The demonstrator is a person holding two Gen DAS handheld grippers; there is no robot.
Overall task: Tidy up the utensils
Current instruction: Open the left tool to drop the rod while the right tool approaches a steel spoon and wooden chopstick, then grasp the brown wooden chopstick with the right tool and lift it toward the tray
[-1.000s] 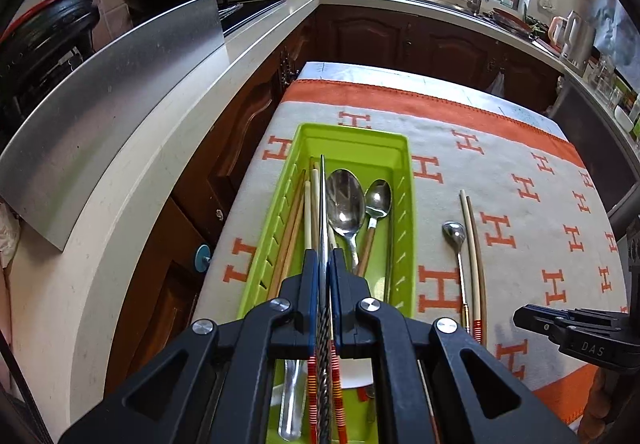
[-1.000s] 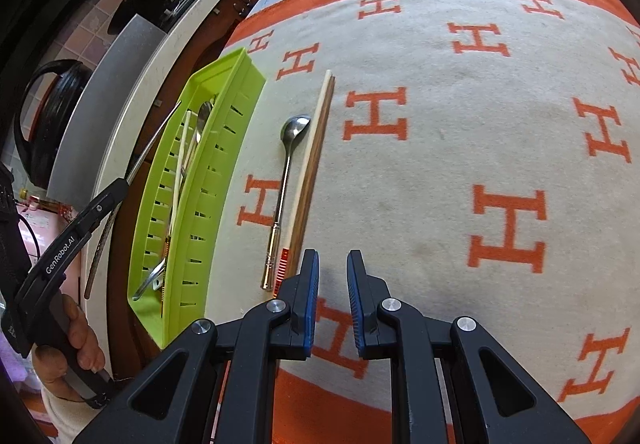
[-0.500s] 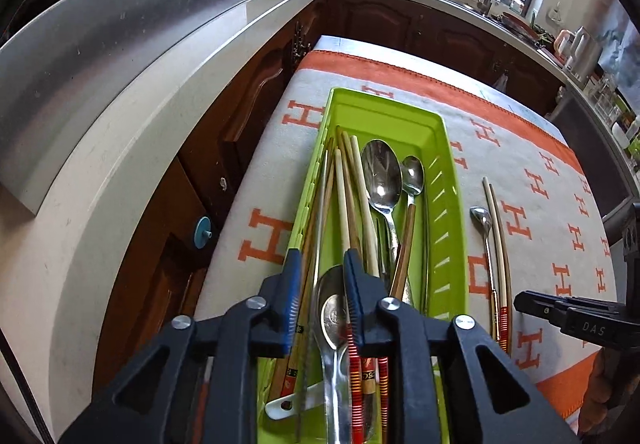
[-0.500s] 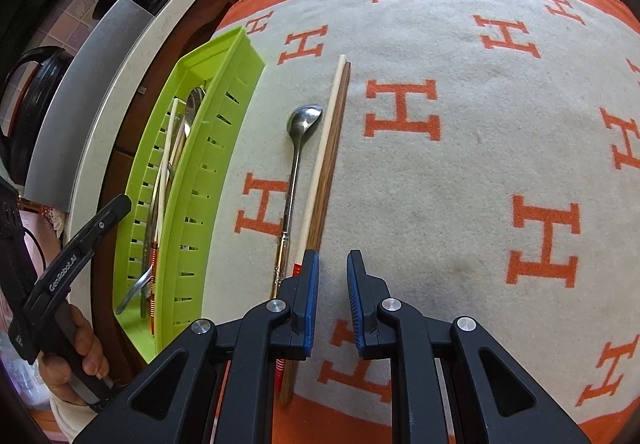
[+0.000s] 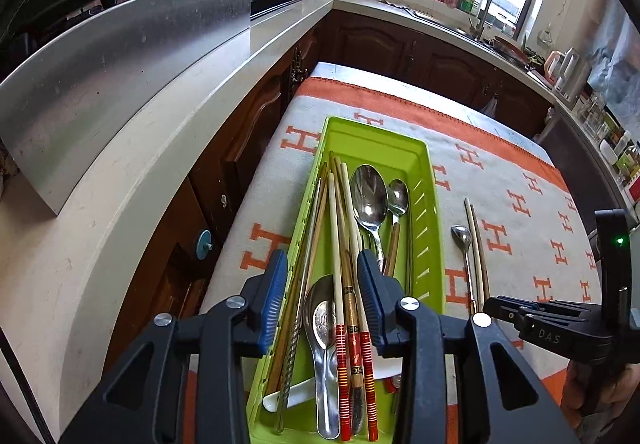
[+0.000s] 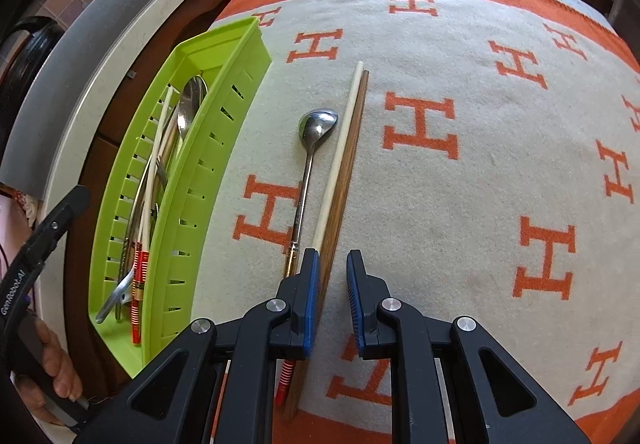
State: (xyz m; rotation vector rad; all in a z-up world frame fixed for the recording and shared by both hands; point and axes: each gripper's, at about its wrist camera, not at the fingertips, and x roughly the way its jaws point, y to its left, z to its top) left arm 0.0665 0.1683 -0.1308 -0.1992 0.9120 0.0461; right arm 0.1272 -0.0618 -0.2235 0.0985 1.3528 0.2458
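The tabletop [image 6: 460,183], under its cream cloth with orange H marks, carries the green tray [image 5: 430,211] at its left side, long axis running away from the cameras. A second ago the left claw [image 5: 322,298] was pinched on a thin metal utensil above the tray; now its jaws are opening, standing apart over the tray with nothing pressed between the pads, and that twisted metal rod [image 5: 294,332] lies in the tray beside the chopsticks [image 5: 340,244] and spoons [image 5: 370,199], all lengthwise, bowls toward the far end. The right claw [image 6: 333,276] has slid left: earlier it hovered over bare cloth, now it sits over the loose pair of chopsticks [image 6: 340,163], narrowly parted, gripping nothing. The pair lies lengthwise, parallel to the tray, with the small spoon [image 6: 312,147] just beside it, bowl pointing away.
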